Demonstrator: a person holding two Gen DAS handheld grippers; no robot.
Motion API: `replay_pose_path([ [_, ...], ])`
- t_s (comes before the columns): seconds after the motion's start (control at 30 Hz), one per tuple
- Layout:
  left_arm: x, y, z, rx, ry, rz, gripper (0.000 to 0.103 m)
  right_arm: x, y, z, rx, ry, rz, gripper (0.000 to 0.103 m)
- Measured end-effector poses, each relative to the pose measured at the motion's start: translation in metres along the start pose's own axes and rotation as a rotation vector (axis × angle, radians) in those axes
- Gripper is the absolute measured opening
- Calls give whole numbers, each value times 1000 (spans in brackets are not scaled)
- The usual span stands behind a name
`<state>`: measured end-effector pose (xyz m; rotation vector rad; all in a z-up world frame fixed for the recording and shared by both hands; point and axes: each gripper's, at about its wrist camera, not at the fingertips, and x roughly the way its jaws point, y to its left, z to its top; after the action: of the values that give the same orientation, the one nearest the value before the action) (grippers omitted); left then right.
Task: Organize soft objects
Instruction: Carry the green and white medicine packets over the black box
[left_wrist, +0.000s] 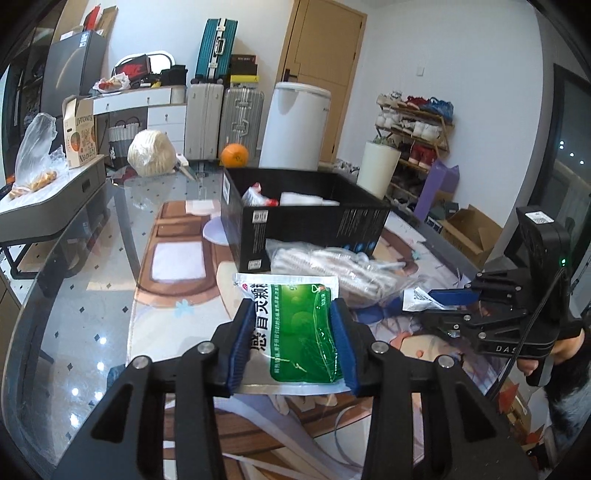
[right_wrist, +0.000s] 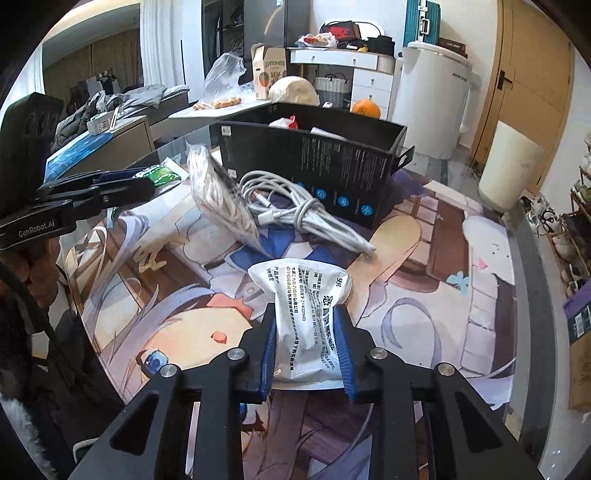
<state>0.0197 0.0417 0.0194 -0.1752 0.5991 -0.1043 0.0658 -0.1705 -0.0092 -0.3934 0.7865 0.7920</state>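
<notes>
My left gripper (left_wrist: 293, 341) is shut on a green and white medicine sachet (left_wrist: 299, 328) and holds it above the printed mat. My right gripper (right_wrist: 306, 350) is shut on a white sachet with small print (right_wrist: 308, 317), also over the mat. The right gripper shows in the left wrist view (left_wrist: 443, 297) with the white sachet (left_wrist: 419, 297) at its tips. The left gripper shows in the right wrist view (right_wrist: 122, 184) with the green sachet (right_wrist: 162, 173). An open black box (left_wrist: 306, 218) stands ahead with white packets inside (left_wrist: 258, 197); it also shows in the right wrist view (right_wrist: 314, 155).
A clear bag of white cord (left_wrist: 332, 269) and a coiled white cable (right_wrist: 295, 210) lie on the mat in front of the box. An orange (left_wrist: 234, 155) and a bagged white bundle (left_wrist: 151, 153) sit at the table's far end. The glass table edge (left_wrist: 74, 258) runs on the left.
</notes>
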Motion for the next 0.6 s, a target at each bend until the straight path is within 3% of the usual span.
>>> replay_pose_path([
  [0.6,-6,-12,34,34,-88,20,40,-33,-7,36,31,-170,-18,28],
])
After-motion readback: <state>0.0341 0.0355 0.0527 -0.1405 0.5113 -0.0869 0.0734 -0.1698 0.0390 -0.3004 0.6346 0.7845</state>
